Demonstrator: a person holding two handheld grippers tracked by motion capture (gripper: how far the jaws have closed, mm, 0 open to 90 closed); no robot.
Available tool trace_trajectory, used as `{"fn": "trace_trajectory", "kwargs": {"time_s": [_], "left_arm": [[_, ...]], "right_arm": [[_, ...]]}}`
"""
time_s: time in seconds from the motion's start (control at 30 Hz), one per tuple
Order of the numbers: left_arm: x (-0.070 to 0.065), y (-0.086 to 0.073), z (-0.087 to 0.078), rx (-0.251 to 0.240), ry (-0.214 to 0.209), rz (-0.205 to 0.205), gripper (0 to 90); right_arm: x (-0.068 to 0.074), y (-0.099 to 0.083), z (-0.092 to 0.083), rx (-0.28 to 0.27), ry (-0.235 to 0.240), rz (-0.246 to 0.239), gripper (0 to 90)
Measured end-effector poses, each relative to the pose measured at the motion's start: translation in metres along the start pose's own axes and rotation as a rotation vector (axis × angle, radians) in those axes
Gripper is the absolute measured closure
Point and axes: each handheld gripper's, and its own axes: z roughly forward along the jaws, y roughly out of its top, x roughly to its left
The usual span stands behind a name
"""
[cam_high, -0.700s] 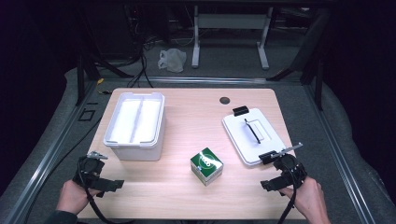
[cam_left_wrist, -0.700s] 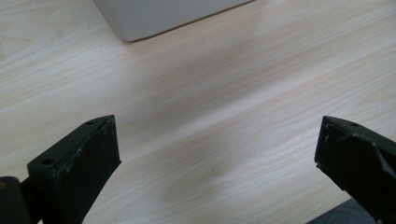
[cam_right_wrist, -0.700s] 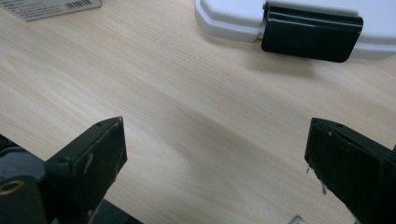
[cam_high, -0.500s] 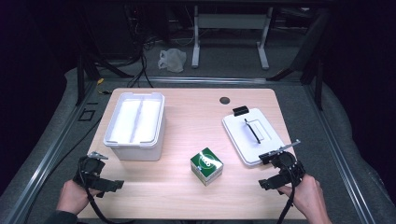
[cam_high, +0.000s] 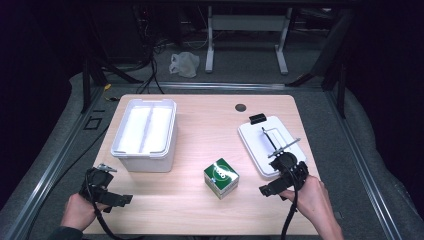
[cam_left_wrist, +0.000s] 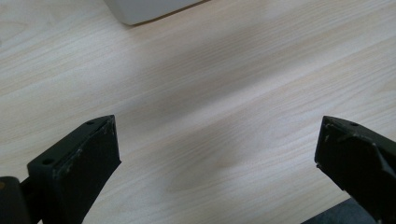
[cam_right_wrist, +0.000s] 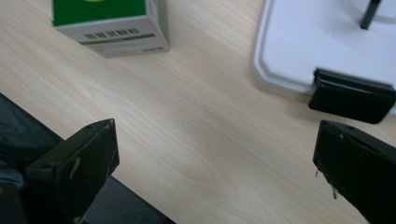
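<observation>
Light wooden rectangular table on grey carpeted floor; white metal stand legs, black cables and crumpled white plastic bag beyond, in darkness.

White plastic bag on floor beyond table; metal stand legs.

Left gripper hovers at the table's near left corner, right gripper near its right edge, both jaws wide apart

Matt pale wood-grain table; smooth white plastic bin and lid; glossy cardboard box.
</observation>
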Motion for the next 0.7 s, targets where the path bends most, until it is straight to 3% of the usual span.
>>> {"fn": "trace_trajectory", "kwargs": {"time_s": [0.27,0.4,0.7], "left_arm": [[0.000,0.000,0.001,-0.001,0.005,0.002,0.0],[0.000,0.000,0.000,-0.003,0.007,0.008,0.0],[-0.001,0.001,0.001,-0.008,0.013,0.018,0.0]], "right_arm": [[0.023,0.030,0.006,0.019,0.016,-0.054,0.0],[0.040,0.049,0.016,0.046,0.023,-0.087,0.0],[0.061,0.080,0.049,0.089,0.047,-0.125,0.0]]}}
